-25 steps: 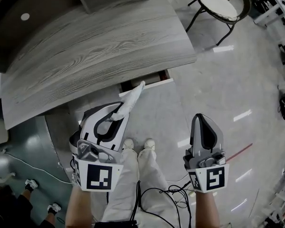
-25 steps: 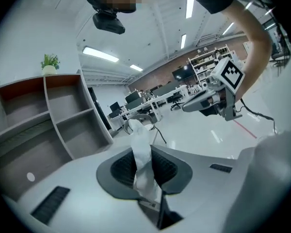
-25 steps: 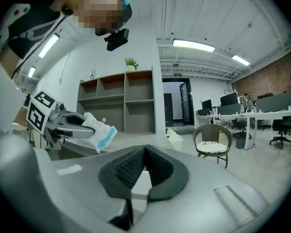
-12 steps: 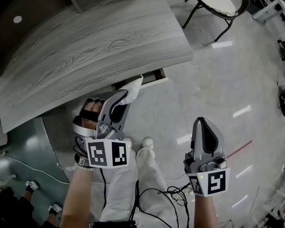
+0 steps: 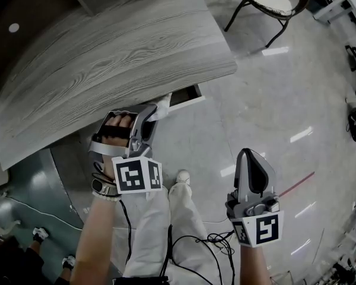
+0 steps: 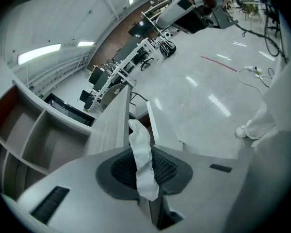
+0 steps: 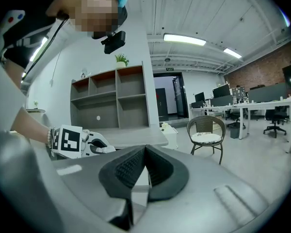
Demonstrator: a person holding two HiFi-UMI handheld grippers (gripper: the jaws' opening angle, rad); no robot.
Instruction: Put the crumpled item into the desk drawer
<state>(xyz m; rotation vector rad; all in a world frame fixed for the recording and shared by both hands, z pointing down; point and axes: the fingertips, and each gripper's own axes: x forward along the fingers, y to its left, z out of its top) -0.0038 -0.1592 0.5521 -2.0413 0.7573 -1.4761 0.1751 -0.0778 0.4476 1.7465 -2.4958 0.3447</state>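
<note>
My left gripper (image 5: 152, 113) is shut on a white crumpled paper (image 5: 162, 105), tilted on its side right under the front edge of the grey wooden desk (image 5: 107, 58). The paper's tip reaches the open drawer (image 5: 187, 94). In the left gripper view the crumpled paper (image 6: 140, 154) stands up between the pads, with the drawer's front (image 6: 157, 125) just ahead beside the desk edge (image 6: 111, 125). My right gripper (image 5: 251, 166) hangs over the floor at the lower right, shut and empty. In its own view the right gripper (image 7: 145, 152) points toward the desk.
A round wicker chair (image 5: 272, 2) stands on the glossy floor beyond the desk's right corner. Open shelves (image 7: 111, 98) rise behind the desk. The person's legs and shoes (image 5: 181, 177) are between the grippers, and cables (image 5: 207, 242) lie on the floor below.
My left gripper has moved forward and up to the desk edge, rolling sideways, and has carried the paper's tip to the drawer opening. The right gripper has barely shifted.
</note>
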